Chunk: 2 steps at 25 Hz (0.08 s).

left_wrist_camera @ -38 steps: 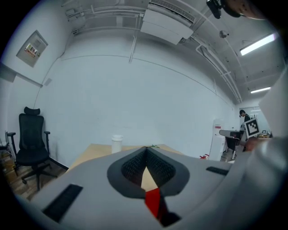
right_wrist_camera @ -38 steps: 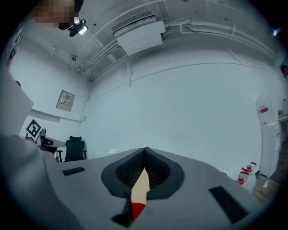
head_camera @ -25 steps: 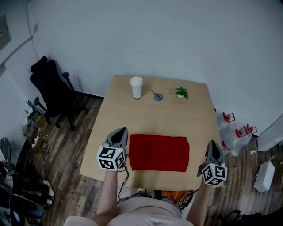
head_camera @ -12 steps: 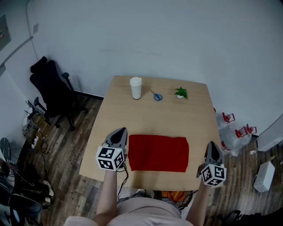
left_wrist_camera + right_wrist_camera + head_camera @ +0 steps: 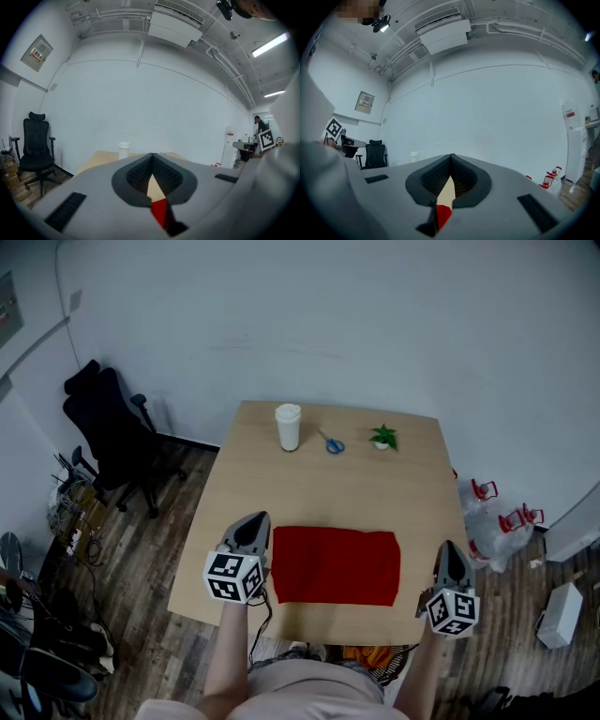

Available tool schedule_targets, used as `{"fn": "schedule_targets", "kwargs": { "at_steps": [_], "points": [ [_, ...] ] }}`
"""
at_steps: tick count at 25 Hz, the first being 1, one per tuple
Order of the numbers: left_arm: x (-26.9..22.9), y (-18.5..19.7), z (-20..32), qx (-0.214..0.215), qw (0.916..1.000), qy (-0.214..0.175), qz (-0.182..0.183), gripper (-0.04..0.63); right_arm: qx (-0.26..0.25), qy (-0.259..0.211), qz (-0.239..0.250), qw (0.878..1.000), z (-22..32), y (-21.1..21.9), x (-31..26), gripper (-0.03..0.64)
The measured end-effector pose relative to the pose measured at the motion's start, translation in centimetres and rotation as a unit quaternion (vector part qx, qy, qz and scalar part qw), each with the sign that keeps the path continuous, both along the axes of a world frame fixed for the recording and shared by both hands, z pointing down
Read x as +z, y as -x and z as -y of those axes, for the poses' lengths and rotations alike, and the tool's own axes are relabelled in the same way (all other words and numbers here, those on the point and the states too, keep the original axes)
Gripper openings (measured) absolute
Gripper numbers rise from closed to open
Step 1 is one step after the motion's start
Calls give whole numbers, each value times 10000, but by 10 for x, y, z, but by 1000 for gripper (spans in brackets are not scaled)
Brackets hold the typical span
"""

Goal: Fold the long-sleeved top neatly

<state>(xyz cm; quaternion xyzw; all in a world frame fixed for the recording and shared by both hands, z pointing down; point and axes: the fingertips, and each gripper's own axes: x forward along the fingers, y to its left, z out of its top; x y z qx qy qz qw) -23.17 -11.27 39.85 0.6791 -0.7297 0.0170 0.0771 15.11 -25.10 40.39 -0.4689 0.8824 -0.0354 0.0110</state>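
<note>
Jaws of the left gripper (image 5: 254, 519) pressed fully together, nothing between them. Likewise on the right gripper (image 5: 451, 546): closed and empty. Both held in the person's hands, pointing roughly level toward the far wall.

Red top (image 5: 336, 565) folded into a flat rectangle, lying on the desk (image 5: 319, 486) toward its near edge.

Just left of the top, alongside its left edge: the left gripper, tip by the far-left corner and marker cube by the near-left corner. Hard to tell from above whether touching the cloth or only beside it.

Right of the top, with a strip of bare desk between: the right gripper, apart from the cloth, near the desk's right edge.

In both gripper views, under the closed jaws: a thin sliver of red cloth with pale desk above it.

Well beyond the top, along the desk's far edge:
- a white cup (image 5: 288, 427);
- just right of it, blue-handled scissors (image 5: 331, 442);
- further right, a small green plant (image 5: 383, 437).

Far left of the top, on the floor (image 5: 141, 549) by the wall: a black chair (image 5: 111, 432).

Right of the top, past the desk, on the floor: clear jugs (image 5: 494, 517) with red handles.
</note>
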Motion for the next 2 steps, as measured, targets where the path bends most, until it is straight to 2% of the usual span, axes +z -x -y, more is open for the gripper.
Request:
{"fn": "schedule_targets", "kwargs": {
  "at_steps": [2],
  "points": [
    [0,1,1,2,10000,8,-7,2,5,8,-8,10000,1,1,0,8]
  ]
}}
